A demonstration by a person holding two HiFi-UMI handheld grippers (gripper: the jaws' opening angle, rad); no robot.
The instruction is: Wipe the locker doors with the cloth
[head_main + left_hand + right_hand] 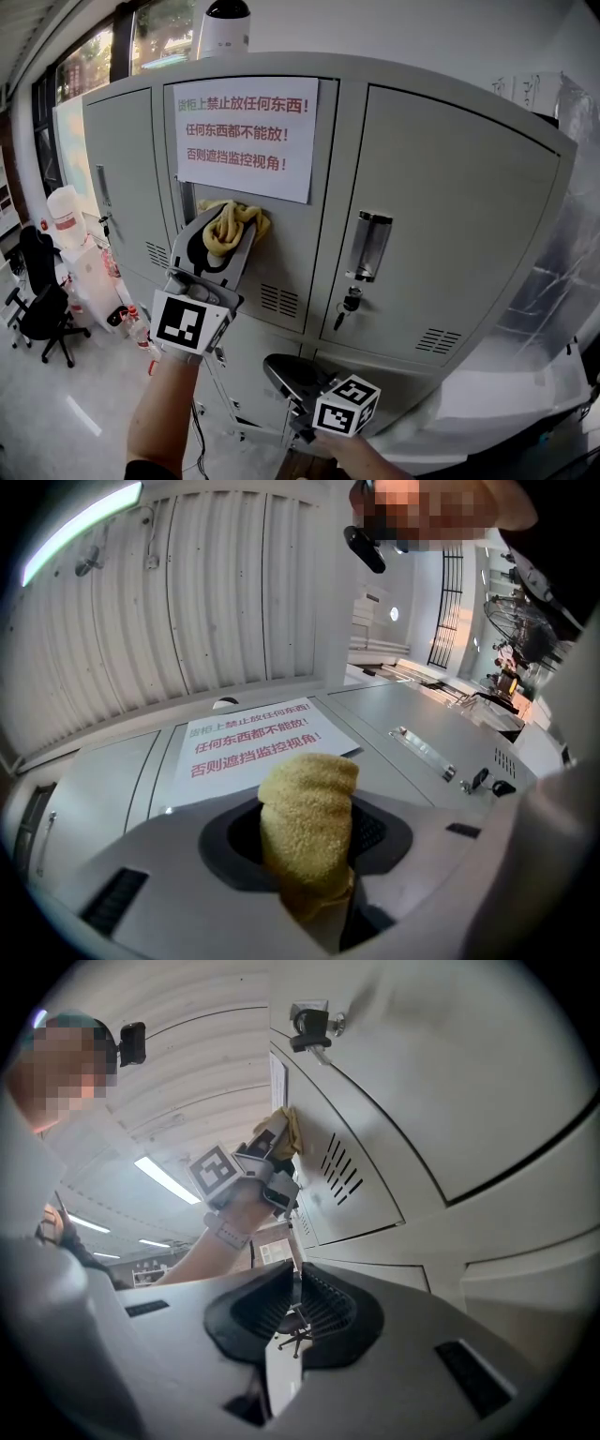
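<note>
A yellow cloth (232,226) is pressed against the middle grey locker door (286,262), just under a paper notice (246,136) with red print. My left gripper (223,239) is shut on the cloth, which bulges out past the jaws. In the left gripper view the cloth (307,822) fills the gap of the left gripper (309,860), with the notice (253,742) behind it. My right gripper (277,367) hangs lower, in front of the bottom lockers, shut and empty. The right gripper view shows the right gripper (292,1277) with jaws together and the left gripper (267,1162) with the cloth (290,1131) above.
The right locker door (459,216) carries a clear handle (367,246) and a key (345,307). The left door (122,169) has its own handle. A white bottle (225,28) stands on top. A black office chair (42,314) and boxes are at left, silver sheeting (562,262) at right.
</note>
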